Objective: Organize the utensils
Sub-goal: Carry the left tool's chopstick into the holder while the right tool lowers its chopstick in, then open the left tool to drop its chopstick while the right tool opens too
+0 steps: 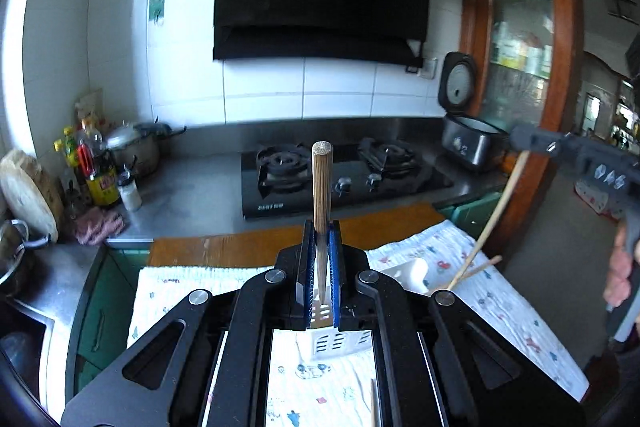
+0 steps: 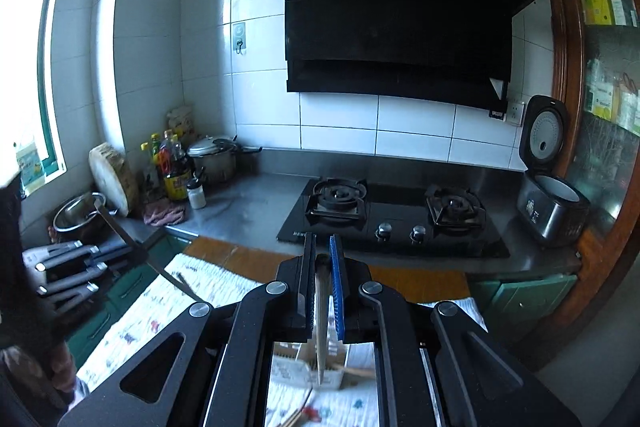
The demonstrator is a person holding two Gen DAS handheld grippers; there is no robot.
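Note:
My left gripper (image 1: 322, 233) is shut on a brown wooden chopstick (image 1: 321, 187) that points up and away, its thin end over a white slotted utensil holder (image 1: 340, 341) on the patterned cloth (image 1: 500, 303). My right gripper (image 2: 322, 251) is shut on a second wooden chopstick (image 2: 321, 327), whose tip hangs above the same holder (image 2: 296, 367). In the left wrist view the right gripper (image 1: 528, 141) shows at the right, holding its pale chopstick (image 1: 492, 223) slanted down toward the cloth. Another chopstick (image 1: 482, 266) lies on the cloth beside it.
A black gas hob (image 2: 396, 215) sits on the steel counter (image 2: 248, 207) behind the cloth. An open rice cooker (image 2: 552, 203) stands at the right. Bottles (image 2: 174, 167), a pot (image 2: 212, 159) and a round chopping block (image 2: 114, 179) stand at the left. More chopsticks (image 2: 298, 415) lie on the cloth.

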